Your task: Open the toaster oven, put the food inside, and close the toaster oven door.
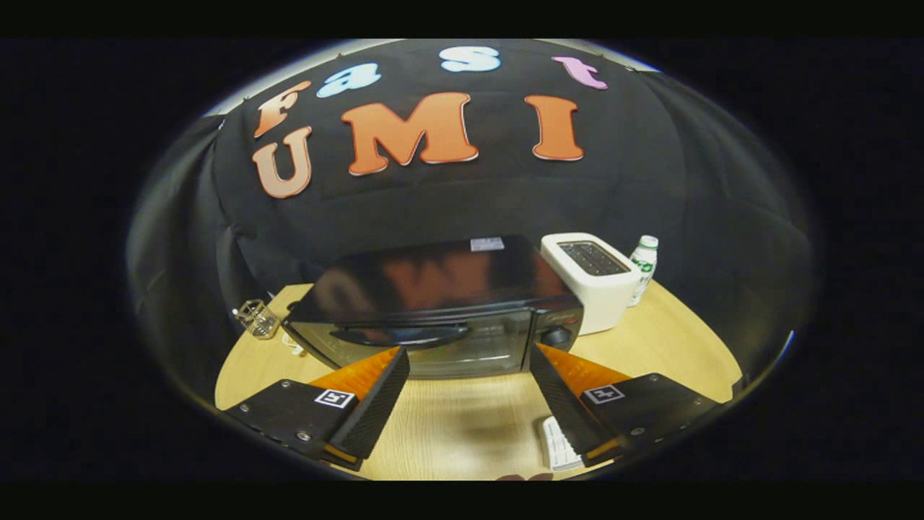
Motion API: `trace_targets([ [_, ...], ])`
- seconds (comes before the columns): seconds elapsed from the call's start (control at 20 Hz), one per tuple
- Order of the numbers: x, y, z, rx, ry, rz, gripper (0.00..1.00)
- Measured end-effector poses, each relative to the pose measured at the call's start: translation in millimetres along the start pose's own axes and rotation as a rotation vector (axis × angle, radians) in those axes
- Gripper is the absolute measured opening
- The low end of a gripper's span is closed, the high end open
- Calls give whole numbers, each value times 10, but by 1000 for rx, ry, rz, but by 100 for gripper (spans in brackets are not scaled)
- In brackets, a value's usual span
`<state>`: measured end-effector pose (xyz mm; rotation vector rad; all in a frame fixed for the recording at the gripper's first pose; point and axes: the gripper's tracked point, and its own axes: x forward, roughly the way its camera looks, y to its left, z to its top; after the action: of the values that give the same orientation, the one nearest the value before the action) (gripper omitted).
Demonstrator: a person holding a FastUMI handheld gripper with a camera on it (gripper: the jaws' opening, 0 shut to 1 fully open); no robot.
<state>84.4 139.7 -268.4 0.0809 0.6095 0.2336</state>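
A small clear wire-frame holder (256,318) was noted at the far left of the round pale wooden surface (462,426), just beside the oven's left corner. The black glossy box-shaped toaster oven (433,303) was recorded directly ahead of the gripper (469,368), its glass door (426,347) standing shut and upright. The dark bar handle (401,336) was seen along the door's upper part, its long axis running crosswise to the fingers and lying just beyond the left fingertip. The fingers were held wide apart with nothing between them but bare surface. A dark round knob (556,334) was noted on the oven's right panel, just above the right fingertip. A white slot toaster (592,278) stood beside the oven's right end, and a small white bottle with a green label (642,267) behind that. A white ribbed item (559,444) lay partly under the right finger; whether it was the food could not be told. A shut door was judged to fit either stage: food awaiting loading, or already inside.
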Motion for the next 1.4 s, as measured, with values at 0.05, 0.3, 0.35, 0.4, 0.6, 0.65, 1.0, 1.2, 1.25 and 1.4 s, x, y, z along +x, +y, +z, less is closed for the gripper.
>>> trace_targets([
  [0.05,-78,-47,158,-5,-26,-7,99],
  [0.3,-611,-210,1004,-35,-184,-2,99],
  [0.35,-743,-240,1193,-38,-222,0,99],
  [0.4,-882,-267,1336,-41,-247,4,99],
  [0.6,-1426,-322,1715,-82,-320,6,99],
  [0.65,-1557,-316,1813,-93,-349,6,99],
  [1.0,-2155,-406,1971,-111,-437,-5,99],
  [1.2,-2188,-442,1912,-116,-434,-7,99],
  [1.25,-2187,-448,1884,-111,-431,-6,99],
  [1.4,-2174,-443,1811,-93,-414,5,99],
])
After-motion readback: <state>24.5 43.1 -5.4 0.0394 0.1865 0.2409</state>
